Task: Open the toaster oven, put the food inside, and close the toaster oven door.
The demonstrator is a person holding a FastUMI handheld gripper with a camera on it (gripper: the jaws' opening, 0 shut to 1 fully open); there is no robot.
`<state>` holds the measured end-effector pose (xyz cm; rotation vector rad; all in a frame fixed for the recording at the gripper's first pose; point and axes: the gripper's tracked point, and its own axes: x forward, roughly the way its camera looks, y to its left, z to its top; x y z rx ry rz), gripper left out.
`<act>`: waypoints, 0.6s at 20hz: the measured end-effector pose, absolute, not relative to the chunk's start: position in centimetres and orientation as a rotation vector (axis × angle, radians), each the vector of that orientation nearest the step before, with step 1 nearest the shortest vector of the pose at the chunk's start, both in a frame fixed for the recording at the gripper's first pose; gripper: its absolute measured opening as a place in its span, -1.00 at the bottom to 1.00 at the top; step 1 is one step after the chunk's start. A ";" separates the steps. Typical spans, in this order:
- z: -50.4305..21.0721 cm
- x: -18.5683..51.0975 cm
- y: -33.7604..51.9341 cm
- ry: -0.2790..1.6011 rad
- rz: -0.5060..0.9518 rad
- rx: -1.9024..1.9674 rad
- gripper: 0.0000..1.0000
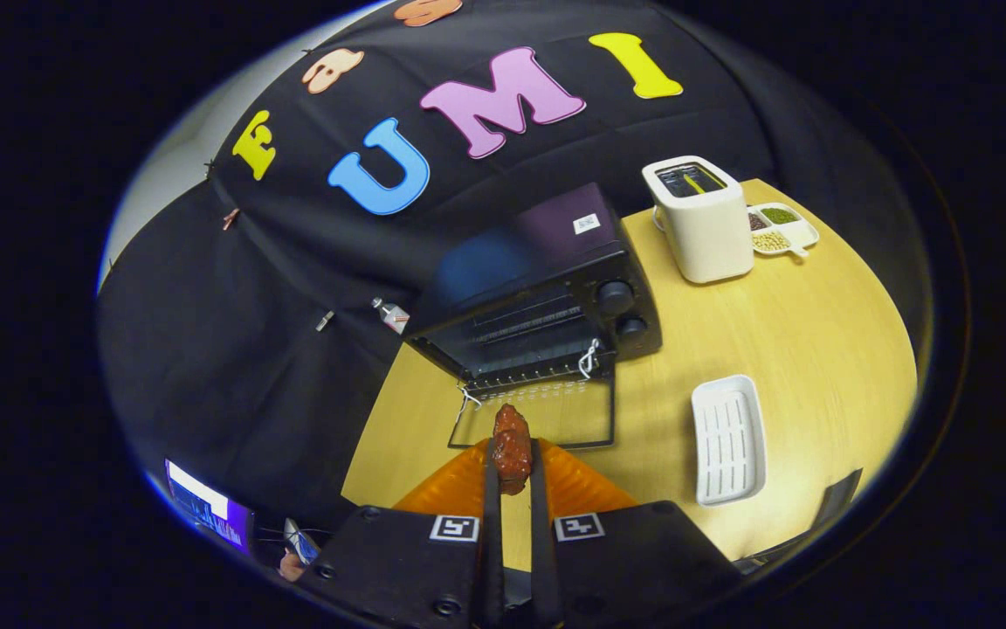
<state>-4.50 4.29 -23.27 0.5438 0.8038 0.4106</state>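
Note:
A black toaster oven stands on the wooden table with its glass door folded down flat toward me and the rack inside showing. My gripper is shut on a reddish-brown piece of food, which sticks out ahead of the fingertips. The food hangs above the near edge of the lowered door, short of the oven's mouth. Two round knobs sit on the oven's right side.
An empty white ridged tray lies on the table to the right of the fingers. A white pop-up toaster and a small divided dish of beans stand beyond the oven on the right. A lit screen sits off to the left.

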 end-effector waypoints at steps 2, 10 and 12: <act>-23.2 -4.1 6.7 0.774 0.412 0.567 -0.67; -25.5 1.9 12.5 0.681 0.332 0.636 -0.67; -26.6 4.2 13.3 0.665 0.304 0.662 -0.67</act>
